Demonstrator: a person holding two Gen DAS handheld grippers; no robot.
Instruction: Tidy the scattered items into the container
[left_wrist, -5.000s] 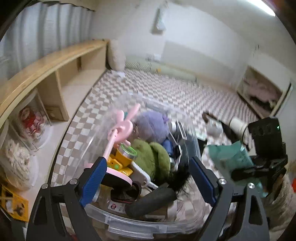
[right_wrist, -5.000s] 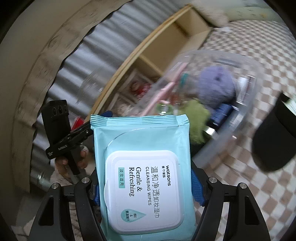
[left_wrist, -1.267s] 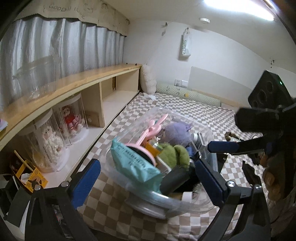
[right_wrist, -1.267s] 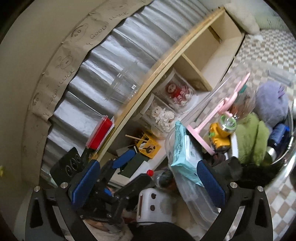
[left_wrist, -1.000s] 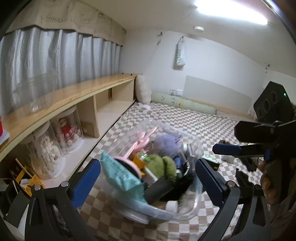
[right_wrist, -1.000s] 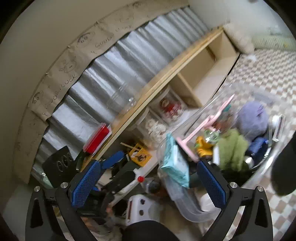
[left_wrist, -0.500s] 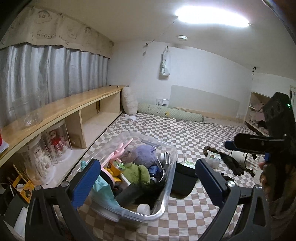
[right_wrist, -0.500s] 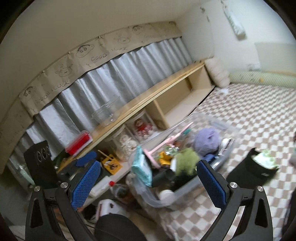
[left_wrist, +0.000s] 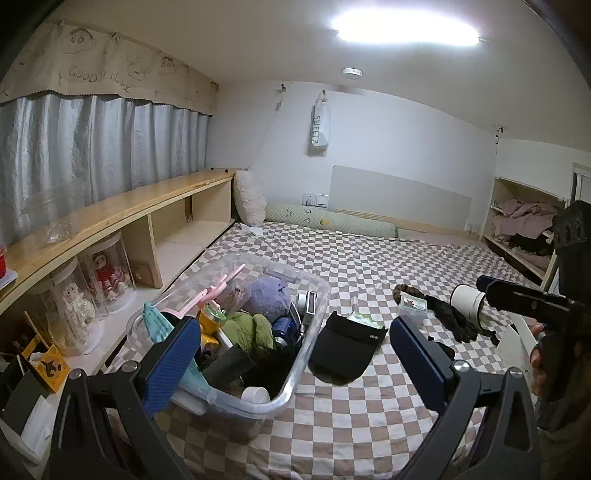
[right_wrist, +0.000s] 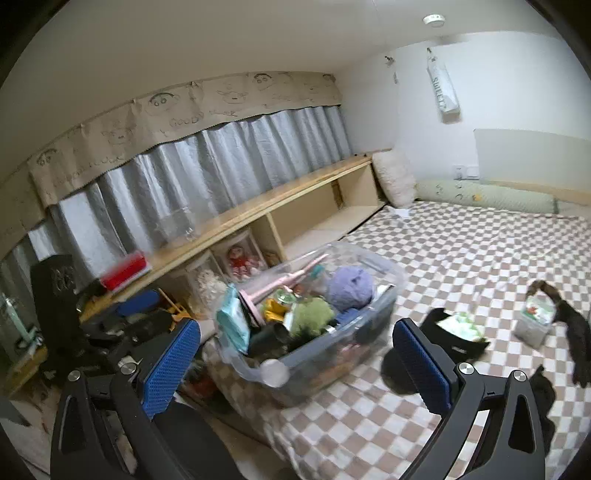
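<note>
Container (left_wrist: 306, 373), a clear plastic tub, sat on the checked bed cover (left_wrist: 369, 424) near the wooden shelf (left_wrist: 110, 218), well ahead of both grippers. Left gripper (left_wrist: 291, 363): jaws spread wide, nothing between them. Right gripper (right_wrist: 295, 363): jaws likewise spread and empty.

Tub looked heaped: teal wipes pack (right_wrist: 232, 325) standing on edge at the near corner, pink stand (right_wrist: 280, 282) sticking up past the rim, purple plush (left_wrist: 267, 297), green plush (right_wrist: 310, 314), yellow toy (left_wrist: 207, 325).

Outside the tub, on the cover: black pouch (left_wrist: 347, 349) just beside it with a green-and-white packet (left_wrist: 364, 319) on top, small clear box (left_wrist: 413, 304), dark glove (left_wrist: 448, 315), white cup (left_wrist: 467, 301) on its side.

Risks, as judged:
- Tub nearly full; another bulky item could tip the wipes pack or the stand over the rim.
- Packet lay loose on the pouch and could slide off if the pouch were lifted alone.
- Soft cover gives under pressure, so a downward grab might bunch cloth between the jaws.

Writing: hanging bag (left_wrist: 319, 125) read "SWEET"; curtain valance (left_wrist: 92, 77) read "GOOD LUCK". Pouch logo too small to read.
</note>
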